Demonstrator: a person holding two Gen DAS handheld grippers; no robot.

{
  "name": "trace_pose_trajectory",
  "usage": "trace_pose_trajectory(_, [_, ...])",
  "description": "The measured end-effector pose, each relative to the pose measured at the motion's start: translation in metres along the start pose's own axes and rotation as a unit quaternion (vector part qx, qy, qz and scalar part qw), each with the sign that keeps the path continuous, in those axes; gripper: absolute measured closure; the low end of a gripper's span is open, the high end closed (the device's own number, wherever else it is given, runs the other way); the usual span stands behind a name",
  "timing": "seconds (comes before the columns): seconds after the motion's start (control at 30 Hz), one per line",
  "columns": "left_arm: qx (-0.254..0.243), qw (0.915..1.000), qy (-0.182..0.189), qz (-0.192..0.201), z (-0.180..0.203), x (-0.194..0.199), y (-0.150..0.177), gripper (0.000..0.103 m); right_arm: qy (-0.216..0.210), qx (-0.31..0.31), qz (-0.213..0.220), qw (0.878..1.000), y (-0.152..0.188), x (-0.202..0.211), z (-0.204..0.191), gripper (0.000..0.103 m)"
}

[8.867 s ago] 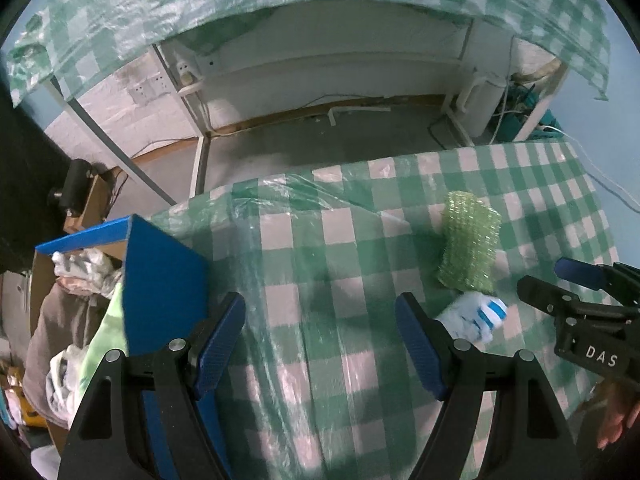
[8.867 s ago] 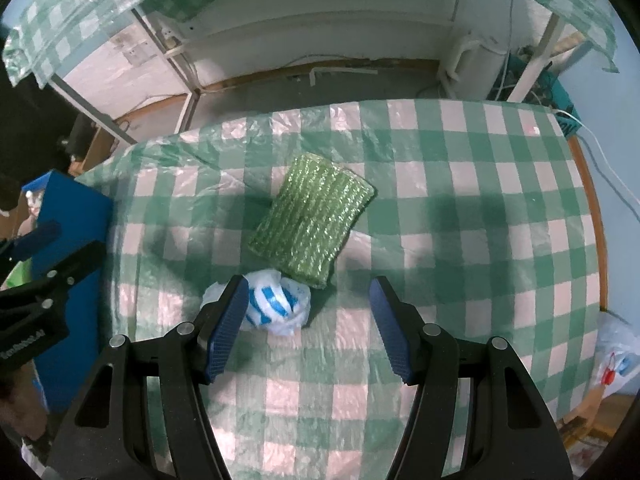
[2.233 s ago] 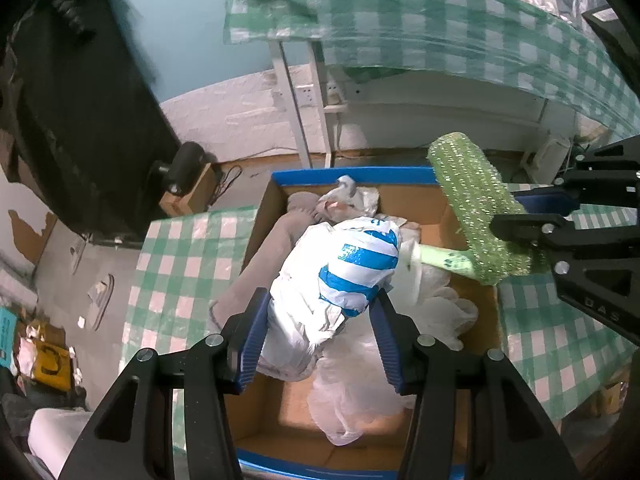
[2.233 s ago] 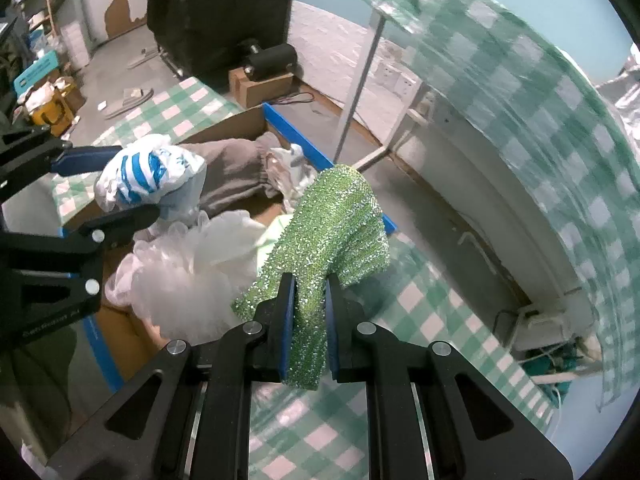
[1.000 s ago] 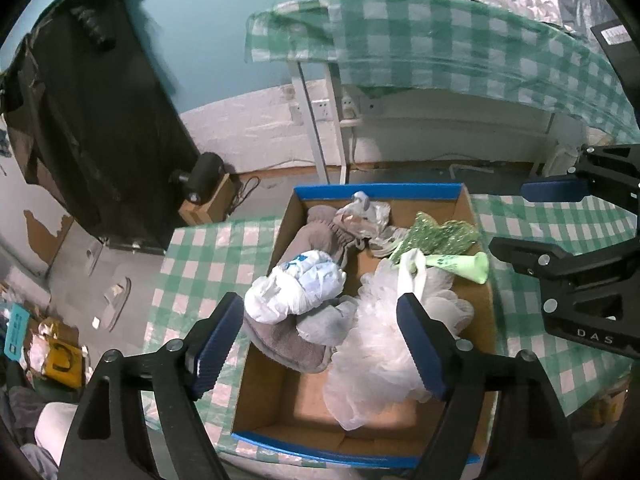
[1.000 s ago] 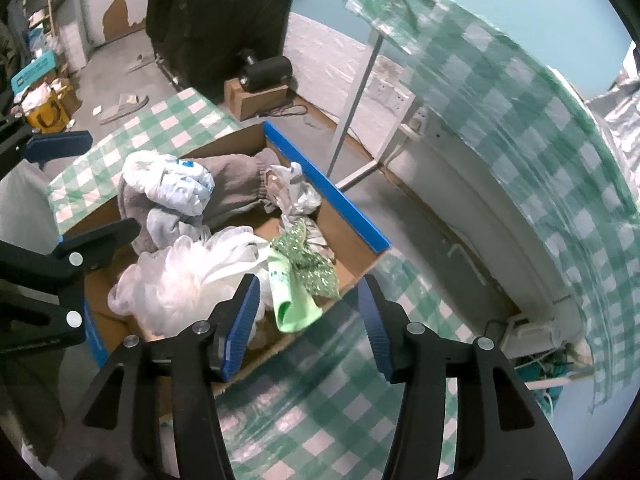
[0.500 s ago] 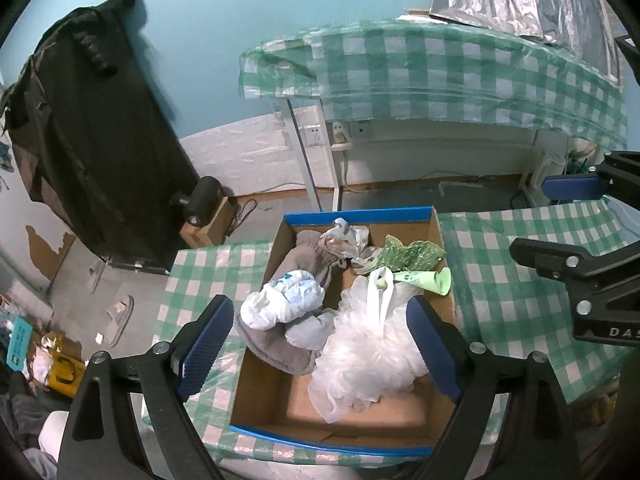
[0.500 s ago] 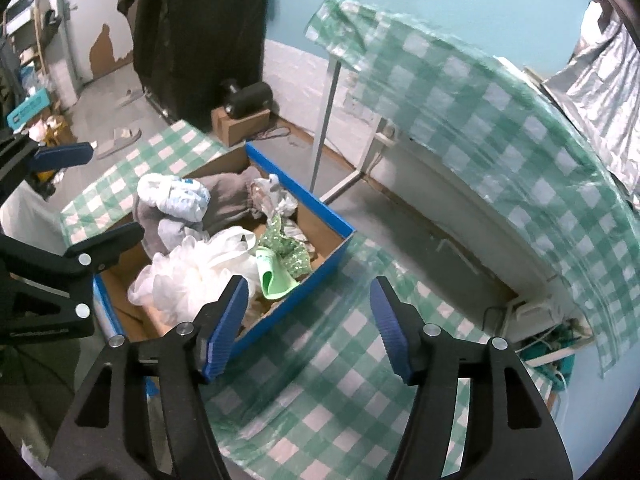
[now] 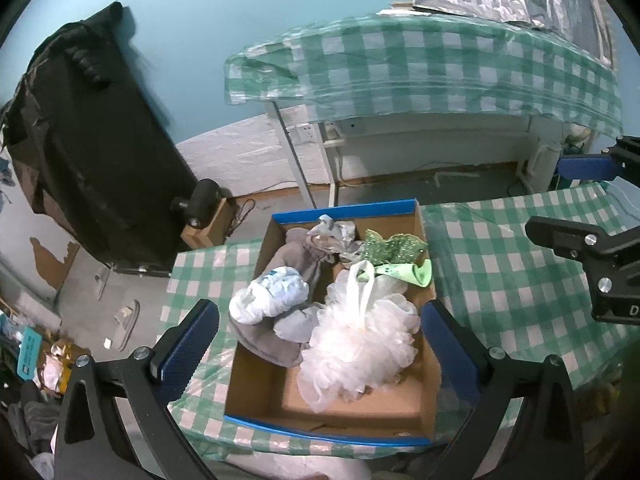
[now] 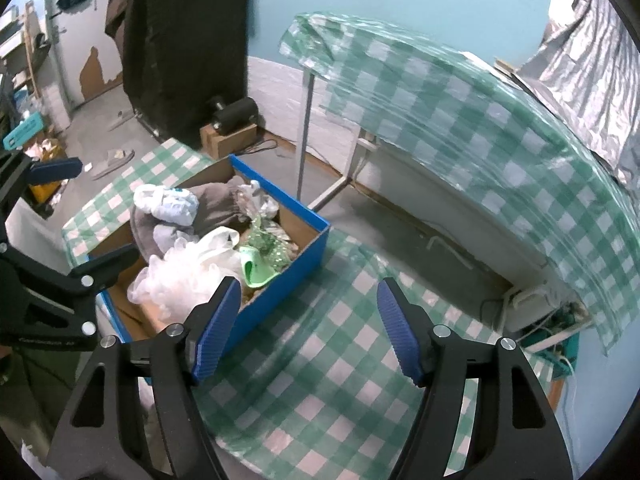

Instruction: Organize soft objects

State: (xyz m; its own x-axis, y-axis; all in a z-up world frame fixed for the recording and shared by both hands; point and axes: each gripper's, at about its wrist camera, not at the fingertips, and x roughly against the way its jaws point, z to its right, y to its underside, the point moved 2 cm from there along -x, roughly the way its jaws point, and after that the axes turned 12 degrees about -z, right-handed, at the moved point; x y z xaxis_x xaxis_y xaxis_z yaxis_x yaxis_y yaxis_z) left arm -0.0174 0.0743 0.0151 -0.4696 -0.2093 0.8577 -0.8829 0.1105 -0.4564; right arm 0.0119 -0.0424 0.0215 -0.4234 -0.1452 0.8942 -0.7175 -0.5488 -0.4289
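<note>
Looking down from the left wrist, the left gripper (image 9: pixel 320 332) is spreading its jaws, nothing between the pads. Below and ahead sits one cardboard box (image 9: pixel 424 420) with blue edging, its floor visible. Inside: one white mesh bath pouf (image 9: pixel 360 340), one white-and-blue bundle (image 9: pixel 276 292), one grey cloth (image 9: pixel 304 260), one sparkly green cloth (image 9: pixel 394 246).

From the right wrist, the right gripper (image 10: pixel 308 322) is also opening, empty, over checked tablecloth (image 10: pixel 320 380). This view shows the box's blue outer side, left of the claw.
</note>
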Motion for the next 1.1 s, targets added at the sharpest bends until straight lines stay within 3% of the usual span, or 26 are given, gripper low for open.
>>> trace_pose_trajectory(1.1, [-0.011, 0.9999, -0.012, -0.003, 0.008, 0.0, -0.001, 0.001, -0.002, -0.015, -0.002, 1.0, 0.011, 0.001, 0.007, 0.033])
